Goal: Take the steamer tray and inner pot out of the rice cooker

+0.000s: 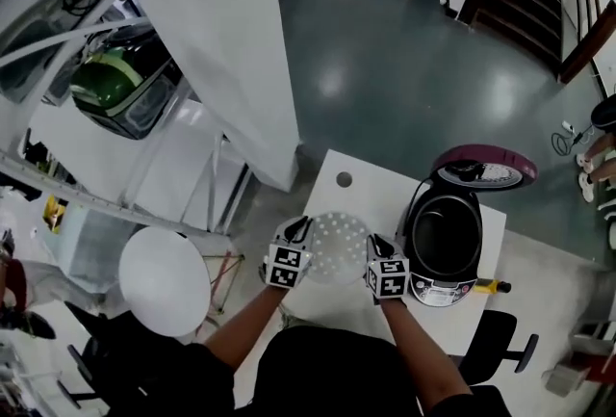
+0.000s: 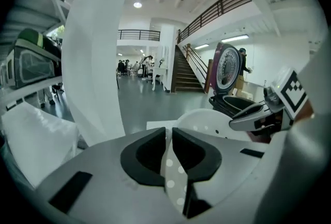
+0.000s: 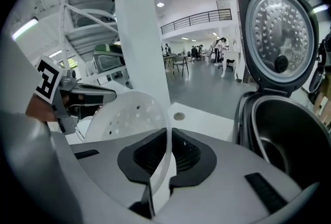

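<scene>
The white perforated steamer tray (image 1: 337, 245) hangs over the white table (image 1: 361, 189), left of the rice cooker (image 1: 445, 242), held at both rims. My left gripper (image 1: 300, 230) is shut on its left rim; the holed plastic runs between the black pads (image 2: 170, 166). My right gripper (image 1: 377, 247) is shut on the right rim, seen edge-on as the tray (image 3: 129, 117) curves away between the pads. The cooker's lid (image 3: 279, 34) stands open, and the dark inner pot (image 3: 289, 135) sits inside the body.
A round hole (image 1: 344, 179) lies in the table's far corner. A broad white pillar (image 1: 217, 39) rises to the left with metal shelving (image 1: 96, 107) behind it. A black chair (image 1: 496, 343) stands at the table's near right. A yellow-handled tool (image 1: 491, 287) lies beside the cooker.
</scene>
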A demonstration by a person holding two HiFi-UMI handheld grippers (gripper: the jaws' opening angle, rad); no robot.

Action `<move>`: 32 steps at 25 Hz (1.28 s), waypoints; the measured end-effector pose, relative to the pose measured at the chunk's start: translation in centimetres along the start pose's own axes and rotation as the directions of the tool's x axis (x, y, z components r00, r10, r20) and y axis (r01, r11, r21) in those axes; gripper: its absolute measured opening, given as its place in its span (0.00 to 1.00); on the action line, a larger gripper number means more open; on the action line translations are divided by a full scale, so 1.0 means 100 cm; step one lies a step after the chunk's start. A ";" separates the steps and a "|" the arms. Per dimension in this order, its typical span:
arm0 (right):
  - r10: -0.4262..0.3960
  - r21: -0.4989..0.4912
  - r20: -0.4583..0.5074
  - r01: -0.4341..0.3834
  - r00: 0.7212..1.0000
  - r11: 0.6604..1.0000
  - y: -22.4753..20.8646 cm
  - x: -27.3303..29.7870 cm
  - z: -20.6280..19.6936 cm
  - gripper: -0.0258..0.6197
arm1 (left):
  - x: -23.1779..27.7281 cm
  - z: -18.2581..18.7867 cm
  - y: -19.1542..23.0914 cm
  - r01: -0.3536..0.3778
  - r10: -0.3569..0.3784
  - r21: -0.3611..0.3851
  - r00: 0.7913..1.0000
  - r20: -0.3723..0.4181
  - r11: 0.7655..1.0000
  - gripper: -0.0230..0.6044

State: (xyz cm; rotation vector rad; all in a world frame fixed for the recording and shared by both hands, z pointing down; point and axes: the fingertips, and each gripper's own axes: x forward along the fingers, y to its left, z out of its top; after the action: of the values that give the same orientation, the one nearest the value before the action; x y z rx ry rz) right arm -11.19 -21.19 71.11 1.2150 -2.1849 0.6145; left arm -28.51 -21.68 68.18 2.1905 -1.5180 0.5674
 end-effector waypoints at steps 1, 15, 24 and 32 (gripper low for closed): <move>-0.011 0.004 -0.021 0.012 1.000 1.000 -0.002 0.007 -0.009 0.07 | 0.010 -0.012 0.002 0.017 -0.018 -0.019 1.000 -0.025 1.000 0.10; -0.123 0.129 -0.250 0.159 0.960 0.979 -0.032 0.068 -0.119 0.07 | 0.105 -0.110 -0.010 0.194 -0.174 0.057 0.954 -0.245 0.979 0.10; -0.136 0.160 -0.273 0.185 0.952 0.970 -0.038 0.084 -0.131 0.07 | 0.124 -0.119 -0.006 0.181 -0.165 0.031 0.942 -0.291 0.983 0.10; -0.137 0.159 -0.275 0.185 0.952 0.970 -0.034 0.087 -0.134 0.07 | 0.136 -0.123 -0.003 0.199 -0.164 0.088 0.940 -0.298 0.976 0.10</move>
State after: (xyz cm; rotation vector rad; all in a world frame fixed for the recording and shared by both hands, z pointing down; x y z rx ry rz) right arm -8.66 -19.76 87.24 1.3090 -1.8203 0.8699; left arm -24.98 -25.37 85.84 2.1877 -1.1434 0.8898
